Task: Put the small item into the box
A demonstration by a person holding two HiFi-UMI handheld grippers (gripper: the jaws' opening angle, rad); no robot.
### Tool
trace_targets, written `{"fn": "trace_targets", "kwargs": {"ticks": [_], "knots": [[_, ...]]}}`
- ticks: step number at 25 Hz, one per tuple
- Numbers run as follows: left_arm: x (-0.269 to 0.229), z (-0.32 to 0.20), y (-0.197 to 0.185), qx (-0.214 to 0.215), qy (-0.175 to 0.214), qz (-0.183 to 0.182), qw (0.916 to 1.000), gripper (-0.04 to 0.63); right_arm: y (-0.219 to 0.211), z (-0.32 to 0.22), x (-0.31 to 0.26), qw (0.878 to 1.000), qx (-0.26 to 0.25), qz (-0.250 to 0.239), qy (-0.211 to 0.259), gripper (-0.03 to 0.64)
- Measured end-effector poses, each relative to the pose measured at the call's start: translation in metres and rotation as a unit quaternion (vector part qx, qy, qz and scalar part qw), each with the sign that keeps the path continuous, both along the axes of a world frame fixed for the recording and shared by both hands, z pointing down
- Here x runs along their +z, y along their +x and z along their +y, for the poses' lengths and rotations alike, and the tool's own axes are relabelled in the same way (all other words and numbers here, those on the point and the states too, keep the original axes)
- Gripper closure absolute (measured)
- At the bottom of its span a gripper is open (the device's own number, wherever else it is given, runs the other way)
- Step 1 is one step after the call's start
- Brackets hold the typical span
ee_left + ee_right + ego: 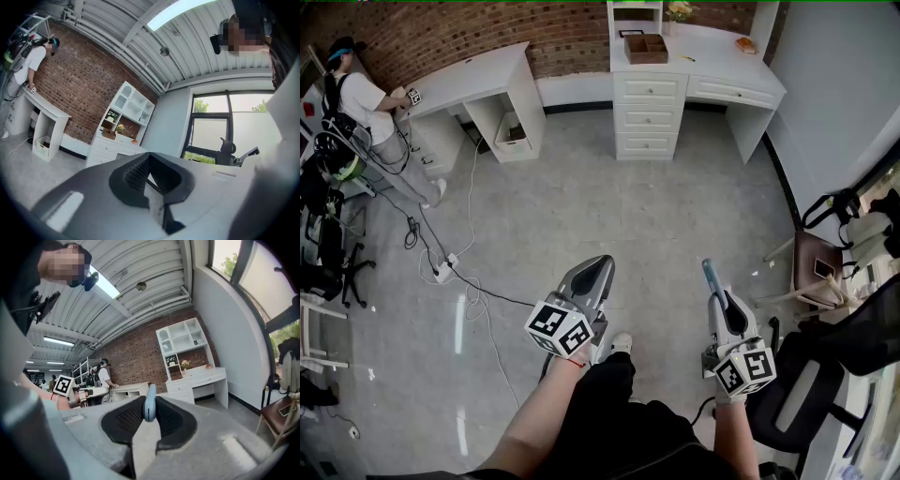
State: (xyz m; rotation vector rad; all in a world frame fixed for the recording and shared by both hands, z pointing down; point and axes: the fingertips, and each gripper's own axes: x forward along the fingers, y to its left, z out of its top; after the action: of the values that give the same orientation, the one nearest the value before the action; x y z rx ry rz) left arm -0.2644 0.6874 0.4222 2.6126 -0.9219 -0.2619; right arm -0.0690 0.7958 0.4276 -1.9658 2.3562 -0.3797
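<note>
Right gripper (713, 292): fingers (129, 419) closed on the small item (149, 408), pale blue, standing upright between the pads and projecting past the tips; left gripper (598, 270): fingers (136, 171) brought together, nothing held. Both are held over the grey floor (609, 206), well apart from the open brown box (646, 48); the box sits on the white tabletop (712, 45) by the brick wall (459, 33).

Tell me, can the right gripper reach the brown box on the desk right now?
Probably not: the right gripper holds the blue item, but the brown box sits far across the floor.
</note>
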Motion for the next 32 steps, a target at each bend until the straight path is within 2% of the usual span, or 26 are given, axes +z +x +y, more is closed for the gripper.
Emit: {"fn": "trace_targets", "kwargs": {"ticks": [9,14,22,28,32], "knots": [[0.005,-0.080,0.004,-0.002,0.010,-0.021,0.9997,0.594,0.008,-0.076,0.008,1.000,0.009,0.008,0.001,0.551],[0.010,-0.115,-0.002,-0.016,0.020,-0.040,0.9989,0.594,0.014,-0.108,0.008,0.999,0.019,0.029,0.000,0.551],[0.014,-0.148,-0.008,-0.025,0.020,-0.046,0.9984,0.594,0.030,-0.139,0.007,0.999,0.037,0.003,0.006,0.549],[0.022,-0.168,0.006,-0.026,0.021,-0.058,0.9978,0.594,0.048,-0.166,0.010,0.999,0.037,-0.006,0.004,0.549],[0.030,-0.200,0.009,-0.044,0.016,-0.059,0.9972,0.594,0.063,-0.199,0.020,0.999,0.033,-0.007,0.007,0.549]]}}
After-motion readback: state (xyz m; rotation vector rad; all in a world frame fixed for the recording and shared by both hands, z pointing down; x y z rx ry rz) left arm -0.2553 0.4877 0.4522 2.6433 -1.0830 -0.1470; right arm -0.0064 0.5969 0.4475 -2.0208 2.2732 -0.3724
